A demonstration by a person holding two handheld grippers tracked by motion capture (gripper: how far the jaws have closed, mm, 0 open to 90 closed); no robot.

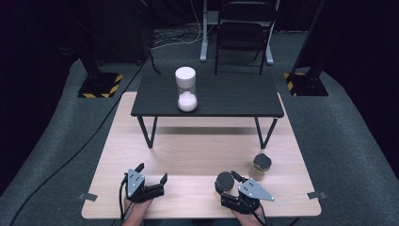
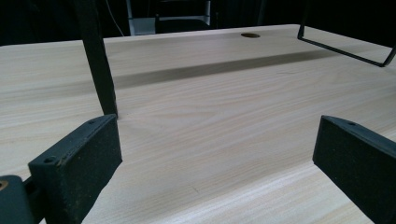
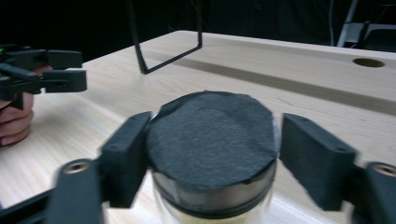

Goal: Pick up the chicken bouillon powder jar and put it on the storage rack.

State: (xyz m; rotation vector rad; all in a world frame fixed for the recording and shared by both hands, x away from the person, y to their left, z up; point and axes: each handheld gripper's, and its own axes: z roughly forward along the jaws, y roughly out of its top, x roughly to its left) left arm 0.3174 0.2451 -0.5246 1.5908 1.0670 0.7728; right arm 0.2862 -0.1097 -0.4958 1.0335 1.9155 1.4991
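Observation:
A glass jar (image 1: pixel 224 179) with a black lid stands near the front edge of the pale wooden table (image 1: pixel 197 150). My right gripper (image 1: pixel 227 182) is shut around it. In the right gripper view the two black jaws sit on either side of the jar's lid (image 3: pixel 210 135), the left pad pressed against it. A second jar (image 1: pixel 261 165) with a black lid and tan contents stands just right of it, apart. My left gripper (image 1: pixel 152 173) rests open at the front left with nothing between its fingers (image 2: pixel 79 163).
A small black table (image 1: pixel 207 96) stands on the wooden one at the back. It carries a tall clear container (image 1: pixel 186 89) with a white lid and white contents. Its thin metal legs (image 2: pixel 100 65) rise ahead of my left gripper. A chair (image 1: pixel 244 33) is behind.

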